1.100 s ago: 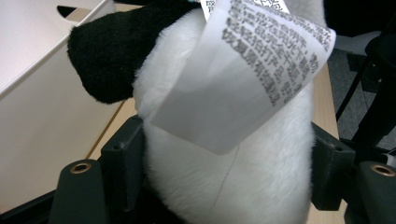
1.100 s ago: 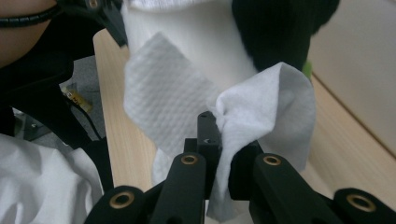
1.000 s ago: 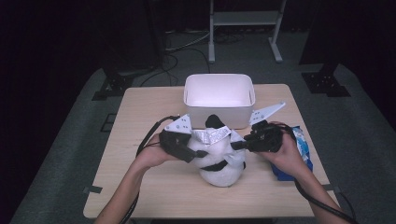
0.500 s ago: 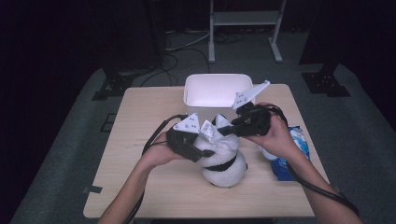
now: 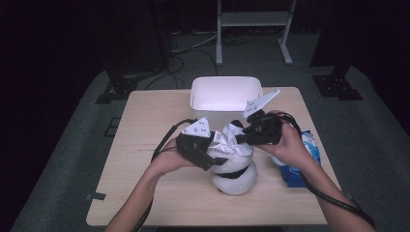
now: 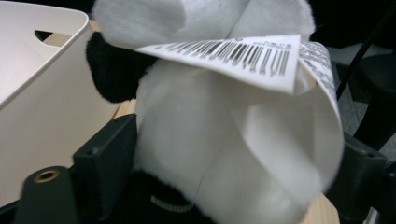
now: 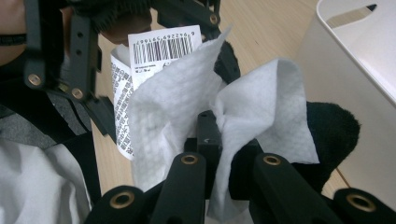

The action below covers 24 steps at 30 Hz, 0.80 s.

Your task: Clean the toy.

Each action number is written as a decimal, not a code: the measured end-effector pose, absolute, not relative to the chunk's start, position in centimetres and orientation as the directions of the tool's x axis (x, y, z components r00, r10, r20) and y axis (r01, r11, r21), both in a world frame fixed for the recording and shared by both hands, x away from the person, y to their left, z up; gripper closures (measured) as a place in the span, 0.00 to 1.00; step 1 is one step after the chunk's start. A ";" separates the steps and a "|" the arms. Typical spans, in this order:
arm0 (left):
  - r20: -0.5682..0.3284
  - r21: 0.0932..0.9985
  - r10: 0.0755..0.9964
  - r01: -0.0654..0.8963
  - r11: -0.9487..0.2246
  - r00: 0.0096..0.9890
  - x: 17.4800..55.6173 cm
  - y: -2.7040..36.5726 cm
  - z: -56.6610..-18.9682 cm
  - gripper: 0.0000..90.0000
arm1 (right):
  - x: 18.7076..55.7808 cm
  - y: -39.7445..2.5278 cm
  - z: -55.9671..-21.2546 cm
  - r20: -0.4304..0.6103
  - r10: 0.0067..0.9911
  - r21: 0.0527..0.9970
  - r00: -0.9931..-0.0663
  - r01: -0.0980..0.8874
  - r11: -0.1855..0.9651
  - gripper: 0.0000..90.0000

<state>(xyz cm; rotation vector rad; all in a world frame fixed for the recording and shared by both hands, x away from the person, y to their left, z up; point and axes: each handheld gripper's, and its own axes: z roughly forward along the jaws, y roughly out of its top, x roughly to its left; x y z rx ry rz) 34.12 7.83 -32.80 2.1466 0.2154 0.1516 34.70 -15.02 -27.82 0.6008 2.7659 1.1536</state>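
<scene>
The left gripper (image 5: 212,155) clamps the plush panda (image 5: 234,166), steadying it; the right gripper (image 5: 240,138) pinches the paper towel (image 7: 187,107), probably for wiping.

This looks like a lab or recording studio: a lone wooden tabletop (image 5: 159,193) stands on grey carpet (image 5: 63,183) amid dark surroundings, with loose cables (image 5: 186,48) on the floor, black stand bases (image 5: 336,84) and a grey metal frame (image 5: 254,29) behind.

Table lit from above, surroundings dark (close gripper views blur).
</scene>
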 end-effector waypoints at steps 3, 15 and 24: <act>0.018 0.848 0.213 0.098 -0.520 0.977 34.0 8.2 -32.6 0.13 | 34.4 -15.9 -28.0 0.074 0.403 0.700 -0.912 0.335 0.631 0.95; 0.024 0.851 0.267 0.121 -0.510 0.963 34.1 9.7 -32.3 0.10 | 34.2 -19.5 -29.3 0.119 0.457 0.704 -0.881 0.400 0.587 0.95; -0.043 0.838 0.287 0.191 -0.510 0.957 35.2 9.4 -34.0 0.08 | 34.0 -20.1 -29.5 0.124 0.460 0.700 -0.879 0.406 0.587 0.95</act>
